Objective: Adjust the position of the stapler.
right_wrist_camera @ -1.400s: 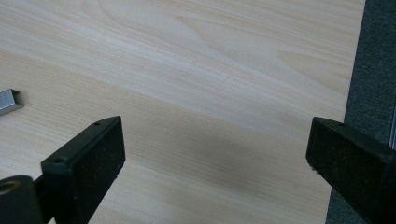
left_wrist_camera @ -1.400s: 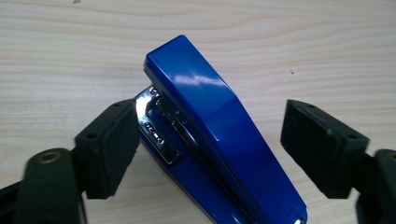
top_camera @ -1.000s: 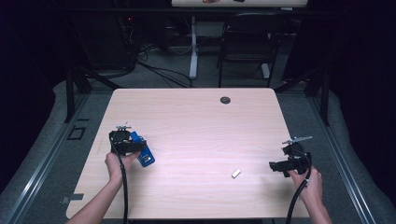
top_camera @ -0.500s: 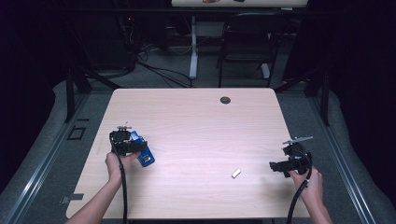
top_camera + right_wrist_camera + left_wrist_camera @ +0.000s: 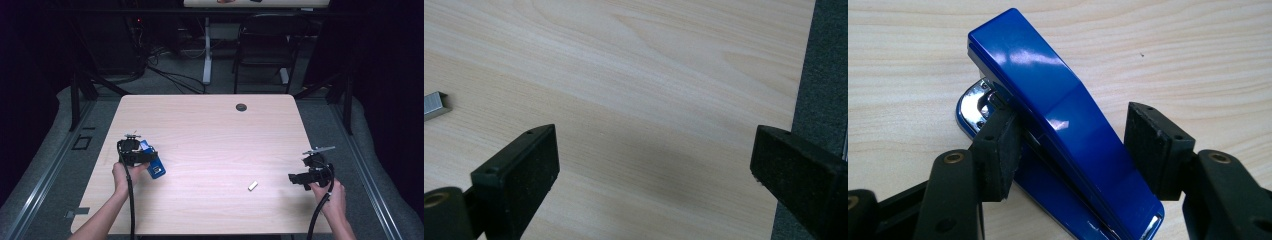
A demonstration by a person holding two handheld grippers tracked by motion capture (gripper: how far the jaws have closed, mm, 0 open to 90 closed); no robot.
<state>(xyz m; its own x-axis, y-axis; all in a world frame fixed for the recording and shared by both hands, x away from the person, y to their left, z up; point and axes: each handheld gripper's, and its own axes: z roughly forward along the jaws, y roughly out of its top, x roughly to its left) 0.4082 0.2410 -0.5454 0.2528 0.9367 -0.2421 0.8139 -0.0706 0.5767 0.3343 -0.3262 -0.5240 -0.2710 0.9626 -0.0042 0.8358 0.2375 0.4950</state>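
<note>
While the blue stapler (image 5: pixel 1068 135) lies on the wooden table (image 5: pixel 210 130) near its left edge, it is straddled by the left gripper (image 5: pixel 1073 145). One black pad (image 5: pixel 998 150) is set against the stapler's side by the chrome hinge; the other pad is seen just clear of the glossy top, a strip of table showing between them. These jaws have just been closing, with the stapler between them, and no grip is yet made. The right gripper (image 5: pixel 654 165) is held well apart at the table's right edge, its jaws spread wide over bare wood. A short strip of staples (image 5: pixel 253 185) lies on the table between the two grippers, nearer the right one.
</note>
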